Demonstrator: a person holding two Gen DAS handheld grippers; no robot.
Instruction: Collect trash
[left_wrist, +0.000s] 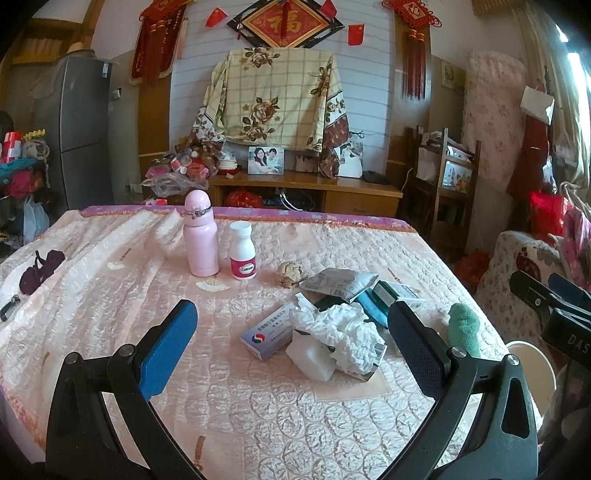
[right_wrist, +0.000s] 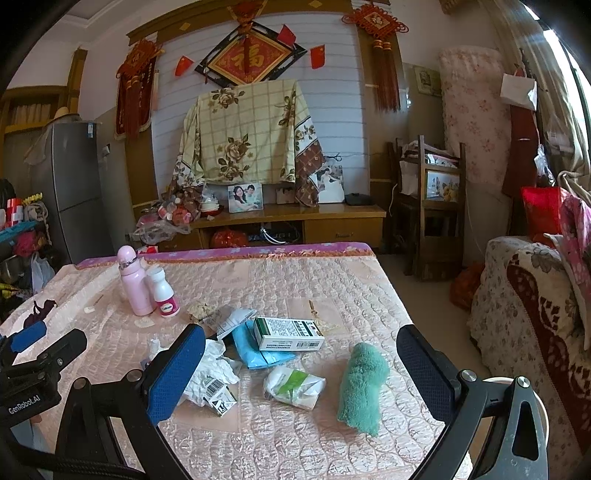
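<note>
Above the quilted table (left_wrist: 110, 295), both grippers — left gripper (left_wrist: 291, 332), right gripper (right_wrist: 301, 363) — are held wide, empty, over crumpled tissue (left_wrist: 343, 332) and medicine boxes (right_wrist: 290, 334).

A quilted pink bed (left_wrist: 110, 295) carries a pink flask (left_wrist: 200, 236), pill bottle (left_wrist: 242, 250), crumpled tissue (left_wrist: 343, 332), boxes and a green towel (right_wrist: 364, 387).

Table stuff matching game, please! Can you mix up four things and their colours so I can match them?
Things:
1. flask
2. towel
3. tissue
4. paper ball

Colours:
A. green
B. tan
C. pink
D. white

Pairs: 1-C, 2-A, 3-D, 4-B
</note>
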